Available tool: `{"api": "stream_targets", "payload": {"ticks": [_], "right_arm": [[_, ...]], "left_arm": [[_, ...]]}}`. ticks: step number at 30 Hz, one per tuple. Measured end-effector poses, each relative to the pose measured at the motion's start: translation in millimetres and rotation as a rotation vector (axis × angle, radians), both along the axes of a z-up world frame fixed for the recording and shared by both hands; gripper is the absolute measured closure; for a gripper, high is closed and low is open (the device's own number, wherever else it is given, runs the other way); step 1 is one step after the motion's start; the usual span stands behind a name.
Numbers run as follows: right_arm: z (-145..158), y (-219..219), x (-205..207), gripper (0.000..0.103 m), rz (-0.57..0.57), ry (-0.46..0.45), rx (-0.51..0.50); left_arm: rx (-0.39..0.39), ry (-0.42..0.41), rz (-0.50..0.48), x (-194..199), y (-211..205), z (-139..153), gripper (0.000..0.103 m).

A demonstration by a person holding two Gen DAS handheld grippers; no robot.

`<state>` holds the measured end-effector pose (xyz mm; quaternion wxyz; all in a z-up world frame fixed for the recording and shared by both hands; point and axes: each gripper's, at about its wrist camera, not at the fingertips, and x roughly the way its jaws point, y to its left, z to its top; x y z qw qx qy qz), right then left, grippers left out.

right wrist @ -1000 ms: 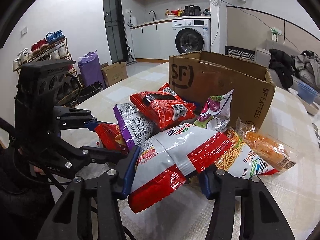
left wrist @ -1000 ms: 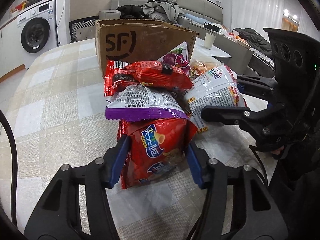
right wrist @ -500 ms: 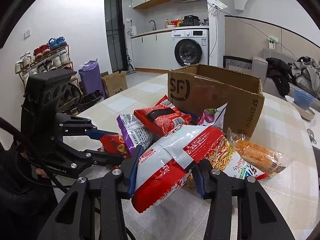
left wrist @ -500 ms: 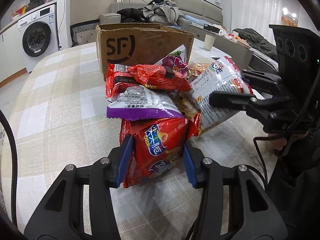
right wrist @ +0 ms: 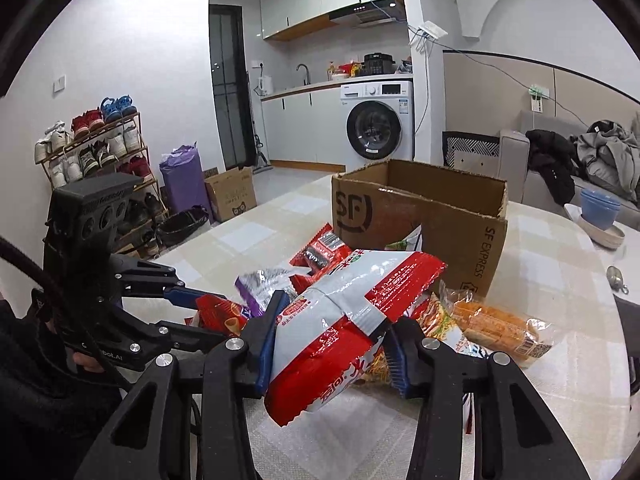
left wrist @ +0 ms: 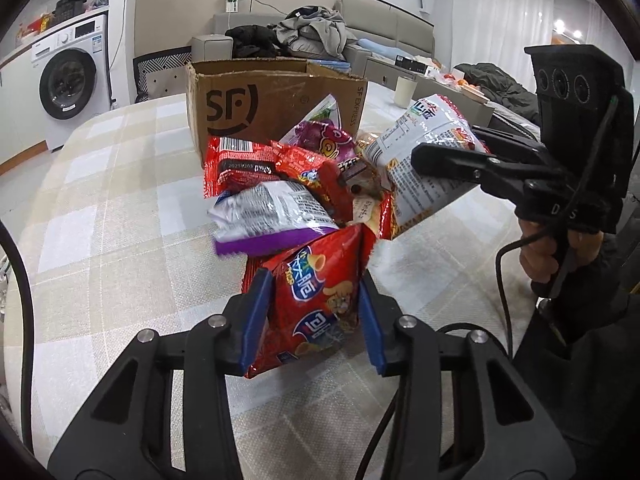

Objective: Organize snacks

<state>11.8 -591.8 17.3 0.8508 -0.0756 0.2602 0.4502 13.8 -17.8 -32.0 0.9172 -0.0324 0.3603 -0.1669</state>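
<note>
A pile of snack bags lies in front of an open cardboard box on the checked tablecloth. My left gripper has its jaws closing, and its blue pads press both sides of a red chips bag, which is tilted up off the cloth. A purple-and-white bag rests just behind it. My right gripper is shut on a white-and-red bag, held above the pile. In the right wrist view the left gripper and the red chips bag are at the left.
Red packets and a purple pouch lean by the box. An orange snack in clear wrap lies to the right. A blue bowl and a white cup stand beyond. The tablecloth extends left.
Both grippers have narrowed onto their bags and risen. The white-and-red bag has come up off the pile, and the red chips bag has tilted up from the cloth.
</note>
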Motion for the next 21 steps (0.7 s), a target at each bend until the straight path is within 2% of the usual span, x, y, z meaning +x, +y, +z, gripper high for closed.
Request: {"api": "stream_targets", "payload": {"ticks": [21], "right_arm": [[23,-29,3,0.058,-0.06,-0.02,0.098]], "left_arm": [[-0.088,-0.063,-0.032,-37,9,33,0.068]]}}
